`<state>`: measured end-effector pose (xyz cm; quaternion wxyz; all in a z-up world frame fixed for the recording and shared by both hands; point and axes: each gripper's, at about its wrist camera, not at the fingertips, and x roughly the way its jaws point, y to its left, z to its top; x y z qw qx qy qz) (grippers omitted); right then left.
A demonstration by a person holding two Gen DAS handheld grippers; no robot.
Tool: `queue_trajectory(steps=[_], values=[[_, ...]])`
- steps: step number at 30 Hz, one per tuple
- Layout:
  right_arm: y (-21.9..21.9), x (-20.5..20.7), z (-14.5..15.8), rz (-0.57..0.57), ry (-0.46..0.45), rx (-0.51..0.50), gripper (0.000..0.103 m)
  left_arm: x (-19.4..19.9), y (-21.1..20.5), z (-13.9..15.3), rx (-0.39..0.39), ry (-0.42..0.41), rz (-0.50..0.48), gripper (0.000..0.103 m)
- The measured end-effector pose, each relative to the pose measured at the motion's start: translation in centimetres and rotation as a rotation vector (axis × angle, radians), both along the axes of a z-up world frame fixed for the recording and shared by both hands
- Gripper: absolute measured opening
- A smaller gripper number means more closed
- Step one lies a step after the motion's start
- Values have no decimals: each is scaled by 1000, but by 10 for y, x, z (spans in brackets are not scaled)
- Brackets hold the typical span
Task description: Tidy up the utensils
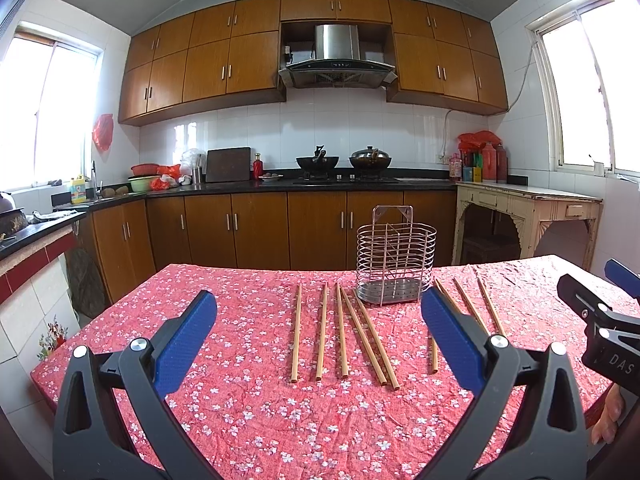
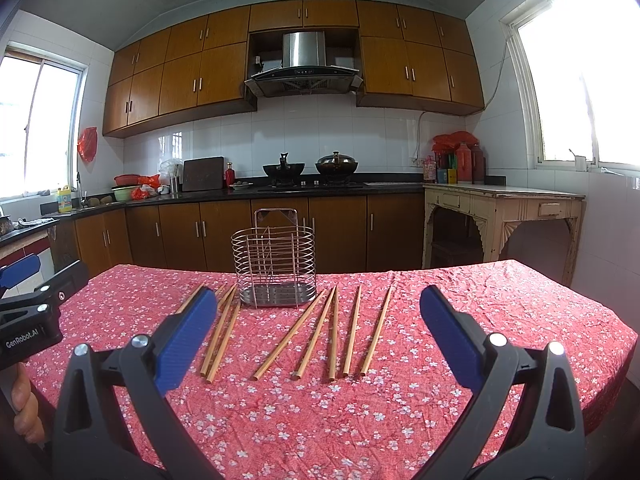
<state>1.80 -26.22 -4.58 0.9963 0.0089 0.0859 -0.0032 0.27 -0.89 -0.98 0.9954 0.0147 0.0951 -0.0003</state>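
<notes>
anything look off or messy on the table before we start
Nothing damaged or spilled. The chopsticks lie loose and splayed on the tablecloth either side of the empty wire holder, two crossing near their far tips.

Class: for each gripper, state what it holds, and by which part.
Nothing. The left gripper and right gripper are both open and empty; the chopsticks lie loose on the tablecloth.

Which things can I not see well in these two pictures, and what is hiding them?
- Chopsticks right of the wire holder, left wrist view: partly behind the left claw finger.
- Chopsticks, right wrist view: far ends behind the right claw finger; count unclear.
- Holder's inside: too small to tell.
</notes>
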Motion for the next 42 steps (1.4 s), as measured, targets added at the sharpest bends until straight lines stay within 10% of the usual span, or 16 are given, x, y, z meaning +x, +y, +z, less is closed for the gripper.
queue_trajectory(steps=[18,26,35,42], values=[[1,7,-5,-13,18,-1,99,4,3,-7,-12,20,4,101],[-27,65,-33,-83,252,61,97,52,26,-32,-46,232,69,101],[-80,166,-75,-125,614,176,46,122,57,-52,-46,451,92,99],[-70,209,-105,-106,726,150,33,163,57,-70,-20,570,41,66]])
